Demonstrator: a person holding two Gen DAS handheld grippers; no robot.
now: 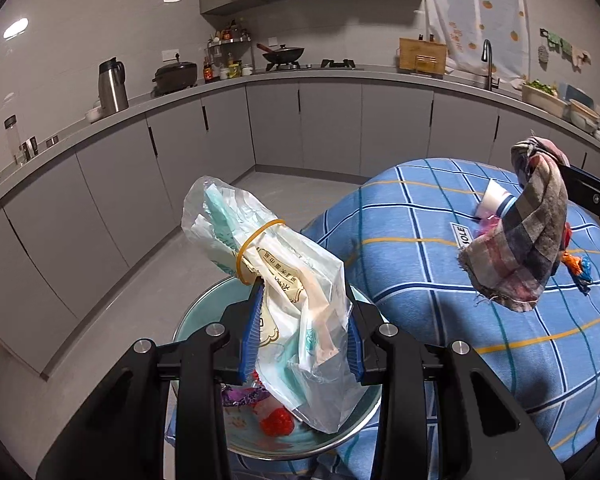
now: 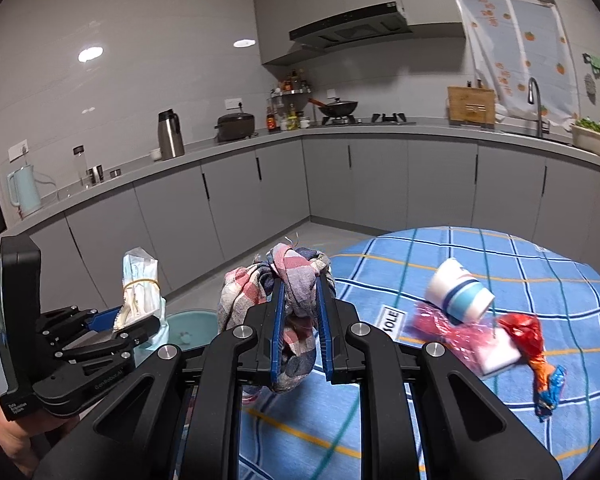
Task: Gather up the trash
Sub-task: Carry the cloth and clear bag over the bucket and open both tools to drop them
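Your left tool [image 1: 300, 332] grips a clear plastic bag [image 1: 276, 280] banded with a yellow rubber band [image 1: 256, 248]. The bag's long axis runs up and away from the pads, its lower end hanging right over the teal bin [image 1: 204, 312] below. Inside the bin you can see a red wrapper [image 1: 278, 422] and a purple one [image 1: 240, 396]. If the bag goes in next, it probably only needs letting go.

Your right tool [image 2: 300, 332] is clamped on a bunched checked cloth [image 2: 292, 280], held above the table [image 2: 380, 420] with its blue checked cover. The remaining trash lies to the right of that tool, so your right hand is the nearer one: a tipped paper cup [image 2: 460, 294], a pink wrapper [image 2: 444, 330] and a red-and-blue wrapper [image 2: 540, 364].

Readable writing: a table label showing "SOLE" [image 2: 392, 320], possibly cut off. Chinese print on the bag [image 1: 278, 266] is too small to read.
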